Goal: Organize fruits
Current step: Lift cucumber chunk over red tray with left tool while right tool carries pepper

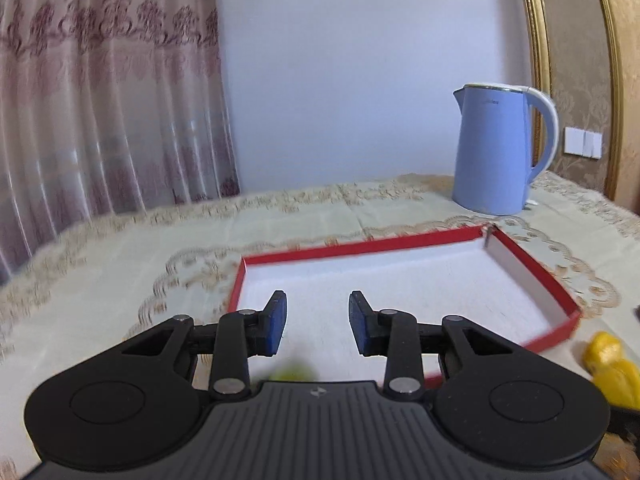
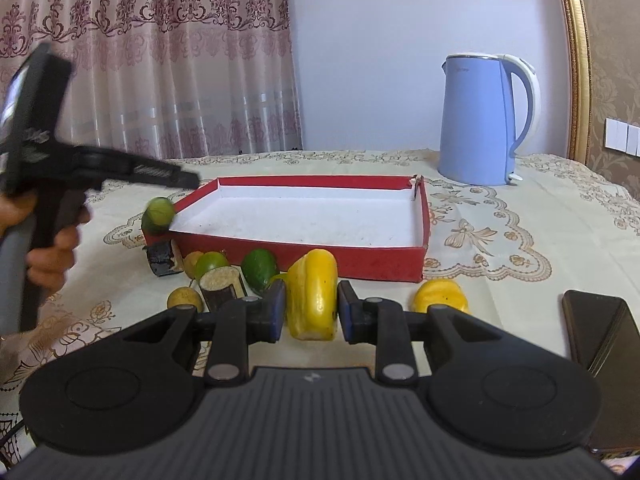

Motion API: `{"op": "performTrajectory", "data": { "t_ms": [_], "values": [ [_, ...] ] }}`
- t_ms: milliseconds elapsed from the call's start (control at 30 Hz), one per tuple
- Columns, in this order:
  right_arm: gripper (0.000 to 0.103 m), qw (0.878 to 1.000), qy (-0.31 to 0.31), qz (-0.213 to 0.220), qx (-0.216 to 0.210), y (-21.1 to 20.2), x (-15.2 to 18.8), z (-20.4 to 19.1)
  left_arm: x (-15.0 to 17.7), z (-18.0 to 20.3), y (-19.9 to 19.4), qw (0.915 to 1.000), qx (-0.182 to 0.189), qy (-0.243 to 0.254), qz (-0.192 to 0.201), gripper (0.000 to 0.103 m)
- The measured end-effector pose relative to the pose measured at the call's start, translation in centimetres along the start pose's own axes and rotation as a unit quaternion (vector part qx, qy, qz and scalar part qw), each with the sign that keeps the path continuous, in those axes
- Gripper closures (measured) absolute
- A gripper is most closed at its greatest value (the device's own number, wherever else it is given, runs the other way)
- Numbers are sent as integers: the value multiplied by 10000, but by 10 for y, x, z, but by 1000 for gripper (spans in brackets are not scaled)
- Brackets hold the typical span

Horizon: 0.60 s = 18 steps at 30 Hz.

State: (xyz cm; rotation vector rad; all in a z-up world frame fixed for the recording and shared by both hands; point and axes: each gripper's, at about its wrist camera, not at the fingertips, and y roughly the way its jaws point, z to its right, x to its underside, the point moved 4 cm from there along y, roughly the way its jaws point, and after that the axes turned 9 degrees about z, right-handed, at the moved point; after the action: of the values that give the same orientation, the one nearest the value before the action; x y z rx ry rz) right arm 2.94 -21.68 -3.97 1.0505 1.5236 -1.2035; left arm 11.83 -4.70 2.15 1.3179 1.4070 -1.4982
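Nearest the right wrist camera, the right gripper (image 2: 311,307) pinches a yellow pepper (image 2: 313,295), its blue pads pressed against both sides of it just in front of the red tray (image 2: 348,261). Beside the pepper on the embroidered tablecloth (image 2: 500,236) lie a second yellow pepper (image 2: 440,297) to its right, a green avocado (image 2: 259,269), a lime (image 2: 210,263), a small yellow fruit (image 2: 184,299), a cut chunk with a dark rind (image 2: 221,285) and another dark piece (image 2: 160,261) near the tray's left corner. A dark phone (image 2: 602,330) rests at the right edge of the table. From the left wrist view, the left gripper (image 1: 318,323) hangs over the near end of the tray's white floor with its jaws standing apart and nothing between the pads; a blurred green shape shows just under them at the gripper's base. Seen from the right wrist, a round green fruit (image 2: 159,216) sits at the tray's near left corner, below the tip of the left gripper, blurred, and whether it touches the rim I cannot tell. A person's hand (image 2: 44,240) grips that gripper's handle. Behind the tray stands a blue kettle (image 2: 476,120), well apart from it, before a pale wall and a patterned pink curtain (image 2: 140,60).
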Motion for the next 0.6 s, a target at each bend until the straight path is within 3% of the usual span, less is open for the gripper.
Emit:
{"op": "performTrajectory", "data": {
  "t_ms": [100, 167, 267, 400, 500, 600],
  "values": [
    [77, 10000, 55, -11, 16, 0, 1, 2, -5, -5, 16, 9999, -83, -8, -139, 70],
    [77, 10000, 79, 12, 20, -2, 1, 4, -6, -14, 19, 9994, 54, -158, -308, 70],
    [77, 9999, 123, 47, 34, -3, 0, 8, -1, -30, 6, 9978, 311, -368, -456, 70],
    [77, 9998, 187, 5, -41, 1, 2, 8, 17, -54, -20, 9982, 85, -343, -484, 69],
    [77, 9997, 191, -27, -121, 4, 4, 5, 32, -69, -33, 9962, 205, -533, -653, 62],
    [77, 9997, 192, -21, -153, 4, 4, 4, 51, -82, -45, 9948, 283, -533, -815, 48]
  ]
}}
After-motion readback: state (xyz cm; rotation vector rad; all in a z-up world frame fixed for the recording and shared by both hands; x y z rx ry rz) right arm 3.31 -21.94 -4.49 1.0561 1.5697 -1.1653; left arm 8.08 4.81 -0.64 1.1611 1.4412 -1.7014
